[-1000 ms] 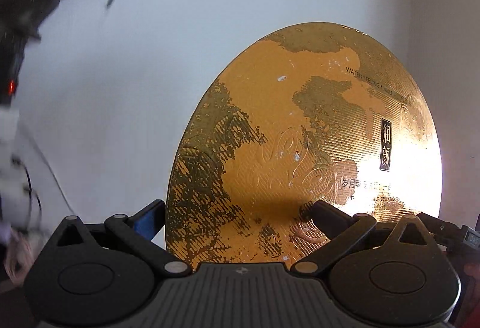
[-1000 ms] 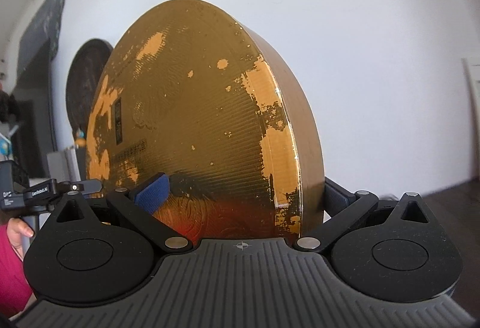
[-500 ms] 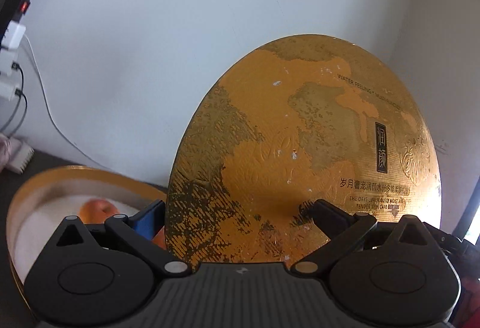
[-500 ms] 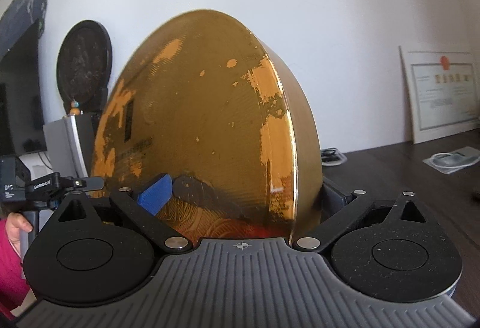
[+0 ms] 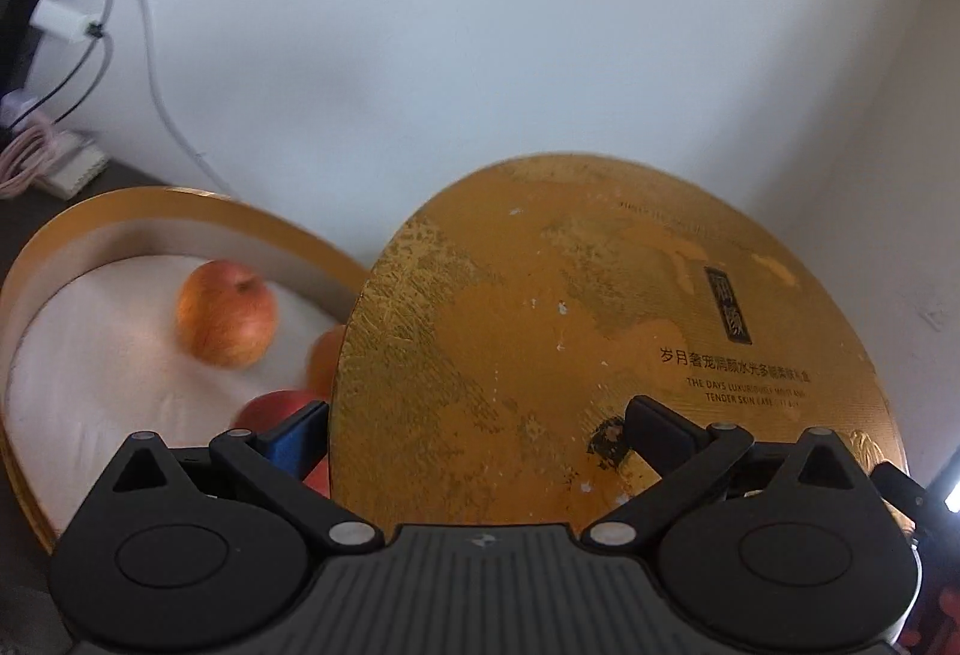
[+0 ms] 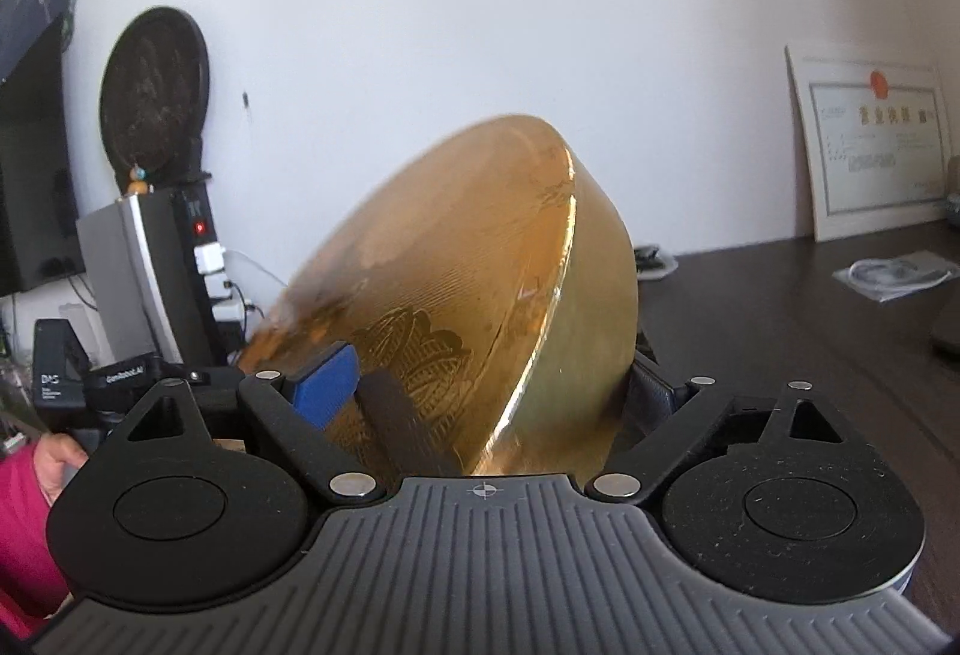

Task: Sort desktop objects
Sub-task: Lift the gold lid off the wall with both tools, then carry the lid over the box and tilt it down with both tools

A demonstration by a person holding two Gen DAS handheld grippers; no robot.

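Left: open round gold box [image 5: 180,211] on dark worktop [image 6: 780,331], apple [image 5: 227,314] inside. Centre: gold lid [image 5: 600,355] tilted, blocking view; left gripper [image 5: 474,433] fingers clamp it. Right gripper [image 6: 492,385] fingers, just closing, straddle lid rim; contact unclear. White wall [image 5: 480,25], framed certificate [image 6: 870,139] far right.

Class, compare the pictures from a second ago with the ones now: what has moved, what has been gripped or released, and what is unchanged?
The gold lid has tipped from nearly upright toward flat and come lower, nearer the open round box holding an apple. The right claw has just been closing, the lid's edge between its jaws. Unchanged: the left claw holds the lid's opposite edge.
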